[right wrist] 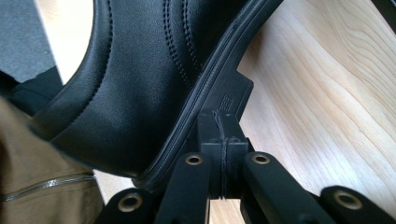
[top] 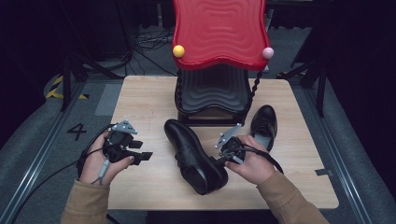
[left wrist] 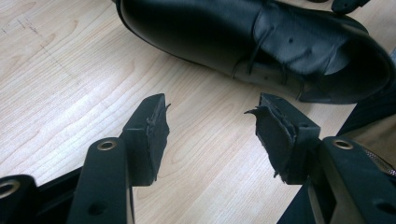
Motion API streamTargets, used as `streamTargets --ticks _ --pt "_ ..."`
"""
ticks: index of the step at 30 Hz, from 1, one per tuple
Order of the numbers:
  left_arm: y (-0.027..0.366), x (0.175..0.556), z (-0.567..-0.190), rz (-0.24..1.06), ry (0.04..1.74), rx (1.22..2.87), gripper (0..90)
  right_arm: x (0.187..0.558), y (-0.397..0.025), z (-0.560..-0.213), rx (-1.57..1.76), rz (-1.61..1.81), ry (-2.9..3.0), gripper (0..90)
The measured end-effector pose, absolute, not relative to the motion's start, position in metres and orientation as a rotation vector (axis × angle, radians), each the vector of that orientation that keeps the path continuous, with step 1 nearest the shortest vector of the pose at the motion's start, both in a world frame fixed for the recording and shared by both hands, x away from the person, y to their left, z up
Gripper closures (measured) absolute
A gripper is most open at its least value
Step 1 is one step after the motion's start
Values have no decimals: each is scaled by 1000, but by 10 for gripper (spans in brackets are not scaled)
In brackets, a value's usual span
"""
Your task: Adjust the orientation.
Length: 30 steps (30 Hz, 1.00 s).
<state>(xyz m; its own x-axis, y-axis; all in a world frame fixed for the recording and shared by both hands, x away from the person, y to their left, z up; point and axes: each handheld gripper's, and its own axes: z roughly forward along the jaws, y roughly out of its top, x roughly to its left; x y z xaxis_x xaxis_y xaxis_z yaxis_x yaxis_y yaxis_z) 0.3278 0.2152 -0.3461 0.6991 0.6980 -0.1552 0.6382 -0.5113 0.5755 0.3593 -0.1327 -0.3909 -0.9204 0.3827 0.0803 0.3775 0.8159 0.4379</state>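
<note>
Black leather shoe [top: 194, 154] was lain mid-tabletop [top: 149, 186], its heel pressed by the right tongs [top: 221, 160], jaws together, apparently to turn it. Left tongs [top: 145, 156] were held wide beside it. A second shoe [top: 264, 122] was stood farther, near a red-topped rack [top: 218, 32].

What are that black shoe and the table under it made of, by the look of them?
The shoe looks like smooth black leather or a good imitation: soft sheen, stitched seams, creases by the laces. Its sole edge looks like matte moulded rubber. The table shows pale wood grain, though it could be laminate.
</note>
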Motion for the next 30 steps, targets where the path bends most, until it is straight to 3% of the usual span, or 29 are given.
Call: streamTargets --ticks 17,21,30 --pt "216 328 -347 122 1019 2292 442 380 -154 -424 817 520 2897 900" --pt "216 328 -347 121 1022 2289 441 380 -158 -420 824 556 2891 900" --pt "216 327 -346 125 1017 2288 439 369 -168 -374 760 701 2844 844"
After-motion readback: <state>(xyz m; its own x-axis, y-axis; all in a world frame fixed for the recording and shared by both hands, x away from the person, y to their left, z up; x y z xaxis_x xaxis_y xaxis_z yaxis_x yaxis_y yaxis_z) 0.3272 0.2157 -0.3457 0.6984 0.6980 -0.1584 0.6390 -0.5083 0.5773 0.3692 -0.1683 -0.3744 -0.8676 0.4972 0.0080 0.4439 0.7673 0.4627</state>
